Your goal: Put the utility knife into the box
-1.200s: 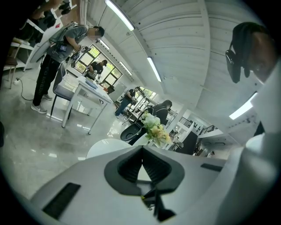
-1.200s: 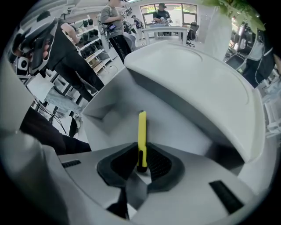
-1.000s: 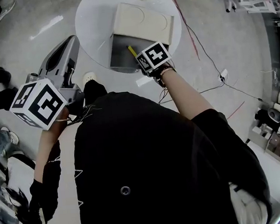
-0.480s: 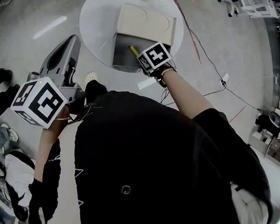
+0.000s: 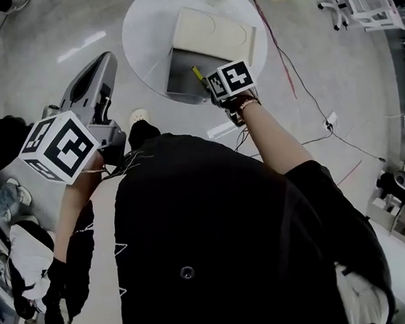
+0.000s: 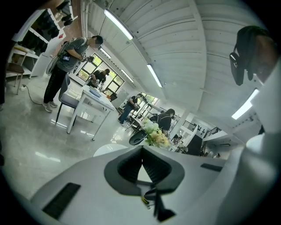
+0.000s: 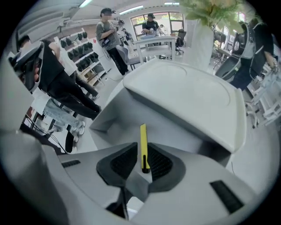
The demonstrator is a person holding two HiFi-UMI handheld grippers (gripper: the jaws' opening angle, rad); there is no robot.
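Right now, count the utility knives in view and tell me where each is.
1. The yellow utility knife is clamped in the right gripper, over the open box on the round table. Others may be hidden inside the box.

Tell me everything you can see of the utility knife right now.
The utility knife is a slim yellow bar, plastic by its look, with a black part at its near end. No blade shows. The right gripper is shut on that near end, so the rest sticks out forward beyond the jaws. It hangs over the open grey box, tip pointing toward the opening, apparently touching nothing else.
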